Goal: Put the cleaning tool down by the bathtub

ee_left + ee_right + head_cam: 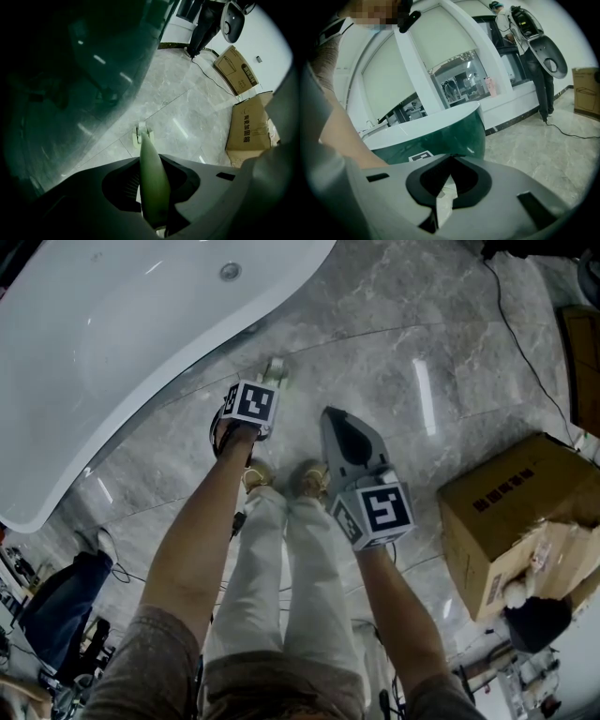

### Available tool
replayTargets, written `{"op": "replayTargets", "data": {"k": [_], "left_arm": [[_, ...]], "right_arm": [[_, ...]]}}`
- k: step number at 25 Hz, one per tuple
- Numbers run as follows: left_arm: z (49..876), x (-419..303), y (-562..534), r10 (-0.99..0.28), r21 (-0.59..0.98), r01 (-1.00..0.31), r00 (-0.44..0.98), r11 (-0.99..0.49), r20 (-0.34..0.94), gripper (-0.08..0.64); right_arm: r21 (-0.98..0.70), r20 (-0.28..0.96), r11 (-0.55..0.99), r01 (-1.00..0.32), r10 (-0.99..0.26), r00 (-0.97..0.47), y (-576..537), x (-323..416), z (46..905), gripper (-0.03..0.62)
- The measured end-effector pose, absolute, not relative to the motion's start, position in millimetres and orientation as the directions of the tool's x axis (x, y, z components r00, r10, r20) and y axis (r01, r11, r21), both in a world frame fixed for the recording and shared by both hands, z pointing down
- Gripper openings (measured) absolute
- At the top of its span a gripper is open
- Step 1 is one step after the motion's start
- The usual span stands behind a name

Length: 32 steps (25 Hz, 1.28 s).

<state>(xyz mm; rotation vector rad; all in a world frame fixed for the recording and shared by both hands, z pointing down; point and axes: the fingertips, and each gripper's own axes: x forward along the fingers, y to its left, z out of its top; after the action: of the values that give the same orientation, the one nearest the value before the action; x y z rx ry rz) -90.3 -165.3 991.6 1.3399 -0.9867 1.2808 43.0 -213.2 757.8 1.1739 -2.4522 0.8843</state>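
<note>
The cleaning tool is a pale green brush with a long handle [152, 187]. Its head [142, 133] rests on the grey marble floor close to the white bathtub [281, 296]; in the head view the head [274, 371] shows just beyond my left gripper [263, 387]. That left gripper [151, 163] is shut on the handle, pointing down at the floor. The tub's dark green side [70, 70] fills the left of the left gripper view. My right gripper [331, 418] hangs beside it, shut; the right gripper view shows its jaws [451, 159] together, facing the tub [440, 136].
A cardboard box [511, 512] stands on the floor at the right, also seen from the left gripper [248, 129], with a second box [236, 70] further off. A black cable [525, 352] runs across the floor. My feet [258, 474] stand just behind the grippers. Another person [534, 70] stands at the far wall.
</note>
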Motion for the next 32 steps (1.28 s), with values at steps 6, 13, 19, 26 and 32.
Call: {"op": "replayTargets", "data": {"k": [6, 13, 19, 26, 32], "left_arm": [[987.4, -90.6, -171.2, -0.009, 0.076, -0.980, 0.079, -0.184, 0.997, 0.192], [955.8, -89.3, -180.7, -0.113, 0.083, -0.985, 0.101, -0.152, 0.988, 0.236], [900.2, -97.1, -178.5, -0.191, 0.096, -0.994, 0.106, -0.061, 0.976, 0.236], [803.4, -103.4, -164.2, -0.236, 0.135, -0.991, 0.124, 0.028, 0.964, 0.022], [711.2, -98.5, -155.8, -0.286, 0.185, -0.983, 0.173, 0.013, 0.942, 0.008]], "right_arm": [[-0.405, 0.484, 0.485, -0.775, -0.605, -0.632, -213.3, 44.9, 755.6, 0.000], [-0.405, 0.481, 0.483, -0.776, -0.609, -0.630, -210.5, 39.9, 741.5, 0.000], [-0.399, 0.488, 0.497, -0.770, -0.596, -0.638, -206.5, 31.0, 708.4, 0.000], [-0.391, 0.475, 0.492, -0.778, -0.616, -0.628, -209.0, 28.9, 640.7, 0.000], [-0.400, 0.485, 0.461, -0.792, -0.627, -0.609, -195.3, 23.2, 579.0, 0.000]]}}
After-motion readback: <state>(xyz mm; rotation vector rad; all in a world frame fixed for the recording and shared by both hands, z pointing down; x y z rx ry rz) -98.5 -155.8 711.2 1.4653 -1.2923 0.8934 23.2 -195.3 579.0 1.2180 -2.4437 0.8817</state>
